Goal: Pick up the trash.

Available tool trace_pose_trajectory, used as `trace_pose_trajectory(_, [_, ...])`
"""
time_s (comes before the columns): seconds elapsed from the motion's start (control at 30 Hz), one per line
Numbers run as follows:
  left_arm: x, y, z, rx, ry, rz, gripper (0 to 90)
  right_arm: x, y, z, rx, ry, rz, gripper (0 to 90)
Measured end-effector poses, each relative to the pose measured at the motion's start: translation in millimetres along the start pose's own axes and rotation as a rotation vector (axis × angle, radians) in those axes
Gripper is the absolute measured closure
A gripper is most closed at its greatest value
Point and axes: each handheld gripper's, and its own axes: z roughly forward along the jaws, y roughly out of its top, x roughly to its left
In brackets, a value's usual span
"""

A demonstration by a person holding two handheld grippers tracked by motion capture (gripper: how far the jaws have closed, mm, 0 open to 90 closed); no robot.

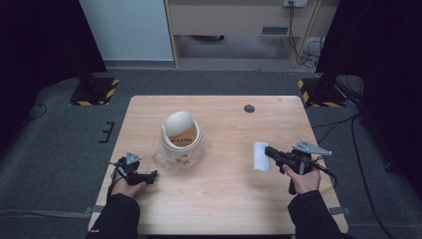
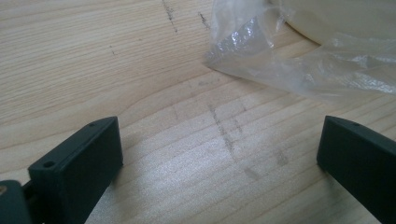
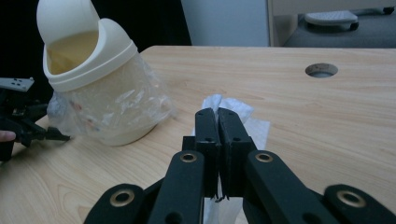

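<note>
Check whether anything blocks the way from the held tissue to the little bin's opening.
Nothing visible does. The right hand-held gripper holds the white tissue clamped, with bare table between it and the cream bin, whose swing lid stands tipped open.

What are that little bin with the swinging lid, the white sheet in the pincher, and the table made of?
Bin: likely smooth matte cream plastic, with a crinkly, shiny clear plastic liner. White sheet, clamped in the right gripper: probably tissue or paper towel, soft, crumpled, dull. Table: pale wood grain, perhaps laminate.
</note>
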Motion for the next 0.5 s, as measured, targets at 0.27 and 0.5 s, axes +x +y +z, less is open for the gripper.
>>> trace_pose_trajectory(0.27, [0.0, 0.0, 0.0, 0.000, 0.000, 0.000, 0.0, -0.3, 3.0, -2.7, -0.034, -0.008, -0.002, 87.8])
trace_pose_trajectory(0.5, [0.1, 0.0, 0.0, 0.000, 0.000, 0.000, 0.0, 0.7, 3.8, -2.3, -0.031, -0.005, -0.002, 87.8])
